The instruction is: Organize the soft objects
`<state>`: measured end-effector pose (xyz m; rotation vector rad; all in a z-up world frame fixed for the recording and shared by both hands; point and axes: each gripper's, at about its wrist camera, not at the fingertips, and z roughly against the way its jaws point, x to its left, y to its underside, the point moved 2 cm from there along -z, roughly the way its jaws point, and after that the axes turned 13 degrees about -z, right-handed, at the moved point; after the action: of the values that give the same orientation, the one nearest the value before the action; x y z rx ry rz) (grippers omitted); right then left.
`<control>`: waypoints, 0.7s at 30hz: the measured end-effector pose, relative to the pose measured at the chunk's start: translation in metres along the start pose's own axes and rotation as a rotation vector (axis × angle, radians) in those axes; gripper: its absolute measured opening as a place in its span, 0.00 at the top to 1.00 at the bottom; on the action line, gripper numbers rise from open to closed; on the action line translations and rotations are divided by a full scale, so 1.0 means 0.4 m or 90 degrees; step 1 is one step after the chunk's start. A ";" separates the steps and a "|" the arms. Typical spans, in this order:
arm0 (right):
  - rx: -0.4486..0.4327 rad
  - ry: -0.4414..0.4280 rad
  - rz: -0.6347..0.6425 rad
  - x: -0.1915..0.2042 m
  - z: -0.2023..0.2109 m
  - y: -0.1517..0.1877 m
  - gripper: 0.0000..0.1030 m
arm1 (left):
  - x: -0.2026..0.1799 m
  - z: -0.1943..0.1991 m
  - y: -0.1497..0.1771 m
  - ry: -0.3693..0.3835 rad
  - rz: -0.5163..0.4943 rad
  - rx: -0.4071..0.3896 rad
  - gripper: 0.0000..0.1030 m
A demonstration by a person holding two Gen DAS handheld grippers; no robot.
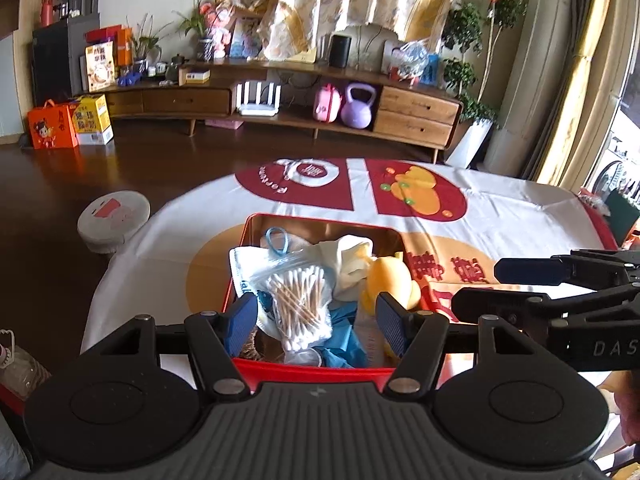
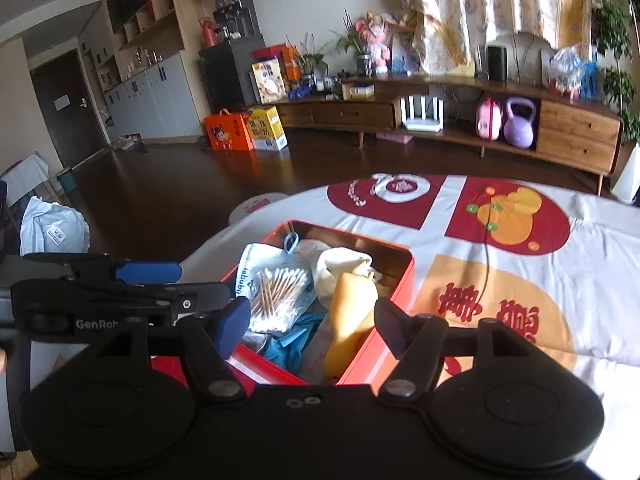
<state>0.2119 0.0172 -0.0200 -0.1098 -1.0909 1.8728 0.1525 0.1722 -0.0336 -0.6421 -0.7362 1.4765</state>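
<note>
Your left gripper (image 1: 316, 322) hangs over the near edge of the red tin (image 1: 256, 220), jaws spread wide, nothing between the blue pads (image 1: 240, 320) and nothing touched. Your right gripper (image 2: 312, 326) sits just beside it over the tin's near right corner, likewise released and empty; no earlier view to compare against.

The soft objects lie inside the tin, which rests on the printed tablecloth (image 1: 500, 208):
- clear zip bag of cotton swabs (image 1: 298, 304), centre
- white pouch (image 2: 256, 268) under it, blue lettering reads roughly "labubu"
- cream cloth (image 1: 352, 256) behind
- yellow plush toy (image 1: 390, 280), right side
- blue crumpled material (image 1: 344, 332) at the near wall.

Legible writing: "GenRob" on the left gripper body as seen from the right wrist, "DAS" on the right gripper body as seen from the left wrist. The tablecloth carries large red Chinese characters, upside down to you; I cannot read them.
</note>
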 end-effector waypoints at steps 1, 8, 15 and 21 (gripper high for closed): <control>-0.007 0.001 0.004 0.002 0.010 0.003 0.32 | -0.003 0.011 0.001 0.000 -0.001 -0.006 0.35; -0.068 0.014 0.028 0.007 0.072 0.022 0.20 | -0.023 0.080 0.007 -0.005 -0.008 -0.043 0.26; -0.094 0.019 0.030 0.011 0.115 0.054 0.08 | -0.043 0.123 0.024 -0.016 0.003 -0.059 0.16; -0.121 0.023 0.018 -0.003 0.151 0.074 0.00 | -0.061 0.151 0.040 -0.019 0.009 -0.078 0.04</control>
<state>0.1633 -0.0270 -0.0054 -0.2670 -1.2463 1.7817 0.0969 0.1444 -0.0089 -0.7196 -0.8517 1.4645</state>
